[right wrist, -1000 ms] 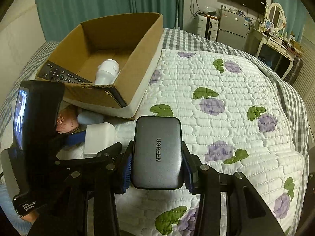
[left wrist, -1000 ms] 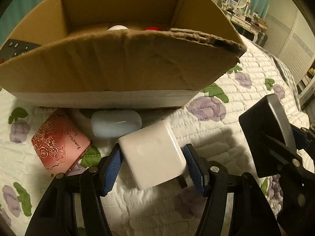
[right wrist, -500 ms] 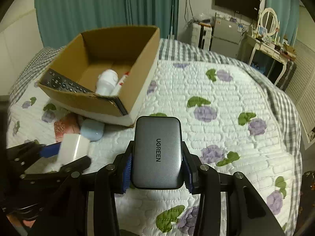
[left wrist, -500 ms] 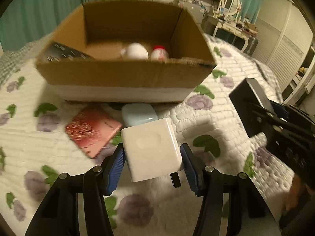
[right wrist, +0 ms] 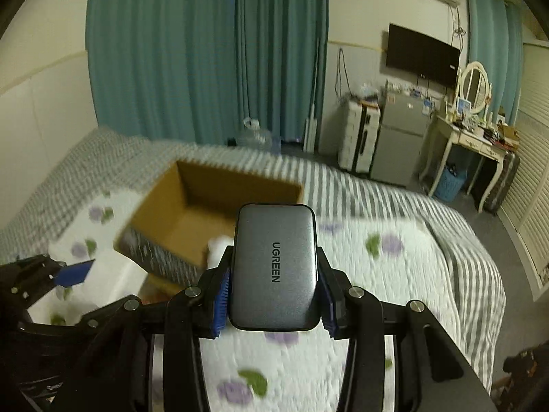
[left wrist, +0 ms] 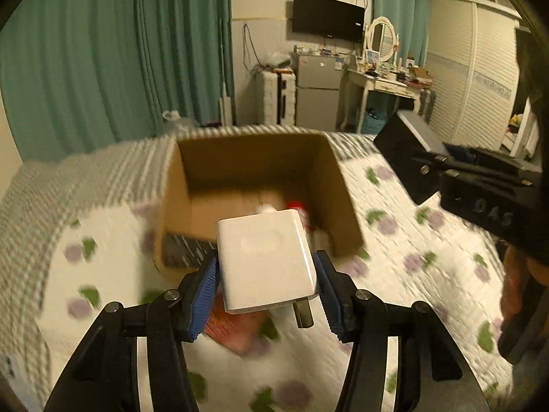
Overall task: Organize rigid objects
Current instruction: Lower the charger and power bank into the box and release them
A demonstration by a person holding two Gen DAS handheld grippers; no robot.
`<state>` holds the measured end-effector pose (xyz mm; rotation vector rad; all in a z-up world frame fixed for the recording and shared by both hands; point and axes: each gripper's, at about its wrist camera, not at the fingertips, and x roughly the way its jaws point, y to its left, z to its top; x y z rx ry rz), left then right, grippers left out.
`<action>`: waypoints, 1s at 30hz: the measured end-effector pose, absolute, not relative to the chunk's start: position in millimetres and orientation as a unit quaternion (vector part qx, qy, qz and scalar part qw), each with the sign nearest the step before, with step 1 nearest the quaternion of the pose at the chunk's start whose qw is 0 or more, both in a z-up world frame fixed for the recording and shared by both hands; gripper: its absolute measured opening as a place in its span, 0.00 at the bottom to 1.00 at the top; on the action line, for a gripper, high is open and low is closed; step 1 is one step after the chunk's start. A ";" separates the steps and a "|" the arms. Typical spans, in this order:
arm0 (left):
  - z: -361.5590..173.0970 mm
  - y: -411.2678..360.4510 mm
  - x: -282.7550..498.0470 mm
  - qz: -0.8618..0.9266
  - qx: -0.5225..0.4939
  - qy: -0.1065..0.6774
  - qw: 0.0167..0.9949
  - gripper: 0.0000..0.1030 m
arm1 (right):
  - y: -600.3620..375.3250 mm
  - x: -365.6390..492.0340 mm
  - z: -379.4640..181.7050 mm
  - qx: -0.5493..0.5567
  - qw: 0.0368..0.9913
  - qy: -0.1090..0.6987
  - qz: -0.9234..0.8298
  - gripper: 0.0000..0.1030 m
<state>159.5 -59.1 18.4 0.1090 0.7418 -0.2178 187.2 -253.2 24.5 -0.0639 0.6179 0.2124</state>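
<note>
Quilted bedspread (left wrist: pixel 411 274) with purple flowers and green leaves lies blurred under both tools. Nearest, the left gripper (left wrist: pixel 267 286) clamps a white charger cube (left wrist: pixel 266 264), prongs at its lower edge; its jaws had just been narrowing onto it. The right gripper (right wrist: pixel 272 295) grips a grey UGREEN power bank (right wrist: pixel 274 267) tight. Beyond them sits the open cardboard box (left wrist: pixel 339 206), a remote control (left wrist: pixel 187 249) propped at its near corner. Farther off stand teal curtains (left wrist: pixel 120 51), a small fridge (left wrist: pixel 317 91), a wall television (left wrist: pixel 327 17) and a dressing table (left wrist: pixel 384 84). Both grippers have risen since a second ago: then the box loomed close, now the whole room shows.
</note>
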 end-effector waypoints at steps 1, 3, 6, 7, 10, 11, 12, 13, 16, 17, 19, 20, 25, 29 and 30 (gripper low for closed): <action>21.7 -56.4 166.7 -0.105 0.054 0.360 0.926 0.54 | -250.6 194.3 30.7 -0.027 0.949 0.296 0.108 0.41; 25.0 -54.6 183.9 -0.102 0.056 0.356 0.927 0.54 | -244.4 209.2 38.3 -0.018 0.951 0.285 0.114 0.41; 20.8 -58.5 215.3 -0.091 0.081 0.351 0.928 0.53 | -234.8 232.7 38.4 -0.009 0.955 0.274 0.115 0.41; 17.0 -58.1 224.0 -0.092 0.084 0.353 0.928 0.53 | -233.0 236.9 35.1 -0.008 0.955 0.273 0.113 0.41; 2.7 -62.5 248.9 -0.087 0.093 0.368 0.921 0.52 | -228.5 248.6 16.9 -0.008 0.951 0.285 0.116 0.41; -3.3 -63.8 255.2 -0.087 0.094 0.372 0.920 0.52 | -228.4 253.3 8.7 -0.009 0.949 0.293 0.117 0.41; -9.1 -65.2 260.4 -0.090 0.095 0.375 0.918 0.52 | -229.4 258.4 0.8 -0.008 0.947 0.300 0.116 0.41; -13.5 -65.9 262.6 -0.091 0.095 0.378 0.917 0.51 | -231.2 263.1 -5.4 -0.007 0.945 0.306 0.113 0.41; -29.6 -70.1 271.8 -0.096 0.094 0.388 0.912 0.51 | -234.9 275.7 -21.8 -0.009 0.940 0.324 0.107 0.41; -33.0 -70.6 273.9 -0.096 0.094 0.391 0.911 0.51 | -234.7 279.4 -24.9 -0.009 0.939 0.327 0.107 0.41; -37.0 -70.1 277.9 -0.095 0.092 0.393 0.910 0.51 | -236.0 282.5 -28.6 -0.009 0.938 0.330 0.109 0.41; -38.2 -68.7 279.9 -0.096 0.089 0.394 0.910 0.51 | -235.0 284.2 -28.4 -0.010 0.938 0.330 0.109 0.41; -38.9 -60.4 285.5 -0.105 0.068 0.402 0.907 0.54 | -230.4 290.5 -30.7 -0.012 0.938 0.329 0.109 0.41; -28.4 -56.5 281.0 -0.097 0.082 0.381 0.916 0.58 | -225.5 293.2 -31.2 -0.014 0.937 0.331 0.108 0.41; -25.6 -55.5 280.3 -0.093 0.083 0.380 0.916 0.58 | -224.5 294.2 -31.1 -0.015 0.937 0.331 0.108 0.41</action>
